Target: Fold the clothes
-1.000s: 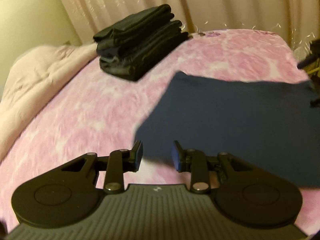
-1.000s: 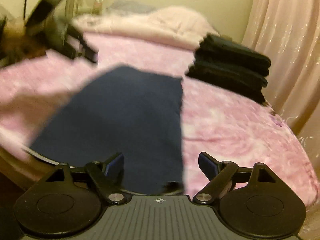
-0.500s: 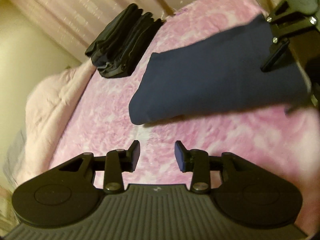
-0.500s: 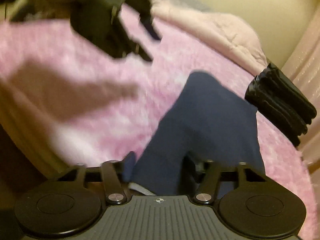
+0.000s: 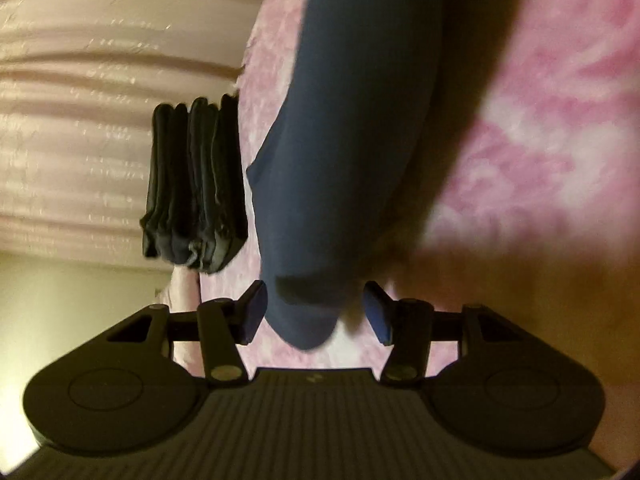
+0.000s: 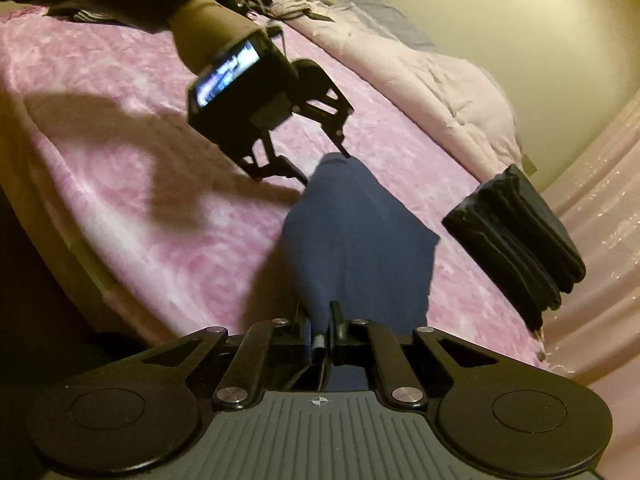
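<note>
A navy garment (image 5: 340, 160) lies bunched lengthwise on the pink fleece blanket (image 5: 540, 140). In the left wrist view its rounded end sits between the fingers of my left gripper (image 5: 316, 314), which is open and touches the cloth on neither side. In the right wrist view the garment (image 6: 360, 240) runs away from my right gripper (image 6: 320, 334), whose jaws are shut on its near edge. At the garment's far end the left gripper (image 6: 325, 167) straddles the tip, held by a person's hand (image 6: 204, 32).
A stack of dark folded clothes (image 6: 516, 240) sits on the blanket beside the garment, near the curtain (image 5: 100, 80). A pale quilt (image 6: 440, 80) is heaped along the bed's far side. The bed edge (image 6: 80, 240) drops off to the left.
My right gripper has shut on the garment's near edge and drawn it into a narrow bunch. My left gripper has rolled over and moved to the far end, fingers now either side of it.
</note>
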The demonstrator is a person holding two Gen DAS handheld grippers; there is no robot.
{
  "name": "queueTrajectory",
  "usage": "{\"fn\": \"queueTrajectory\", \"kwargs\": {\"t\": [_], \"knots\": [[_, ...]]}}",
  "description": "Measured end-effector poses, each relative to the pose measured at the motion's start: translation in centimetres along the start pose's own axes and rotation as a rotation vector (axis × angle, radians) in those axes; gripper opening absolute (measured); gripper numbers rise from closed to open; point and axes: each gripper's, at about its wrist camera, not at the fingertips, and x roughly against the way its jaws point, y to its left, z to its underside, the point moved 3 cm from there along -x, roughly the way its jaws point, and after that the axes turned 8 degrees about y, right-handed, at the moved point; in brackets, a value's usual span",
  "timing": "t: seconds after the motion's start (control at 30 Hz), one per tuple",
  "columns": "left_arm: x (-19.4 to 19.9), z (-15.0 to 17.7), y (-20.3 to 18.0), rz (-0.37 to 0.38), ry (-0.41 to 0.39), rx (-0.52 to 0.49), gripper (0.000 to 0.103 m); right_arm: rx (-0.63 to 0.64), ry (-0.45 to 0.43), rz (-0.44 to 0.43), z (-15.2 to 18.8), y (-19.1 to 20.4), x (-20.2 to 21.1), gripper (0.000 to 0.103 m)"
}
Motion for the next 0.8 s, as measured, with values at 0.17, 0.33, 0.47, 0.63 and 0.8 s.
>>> {"fn": "queueTrajectory", "kwargs": {"t": [0.17, 0.33, 0.47, 0.63, 0.8], "knots": [[-1.5, 0.1, 0.5, 0.061, -0.008, -0.02, 0.03, 0.013, -0.011, -0.026, 0.7, -1.0, 0.8, 0.005], [0.1, 1.2, 4.0, 0.104, 0.027, 0.07, 0.024, 0.079, -0.09, -0.011, -1.1, -4.8, 0.7, 0.005], [3.2, 3.1, 7.5, 0.091, 0.128, 0.127, 0.024, 0.139, -0.165, 0.009, -2.8, -8.0, 0.4, 0.005], [10.7, 5.8, 9.3, 0.064, 0.291, 0.219, 0.023, 0.237, -0.273, 0.021, -4.3, -10.3, 0.2, 0.005], [20.0, 3.6, 2.2, 0.149, 0.38, 0.293, 0.024, 0.351, -0.332, -0.044, -0.2, -4.2, -0.1, 0.005]]}}
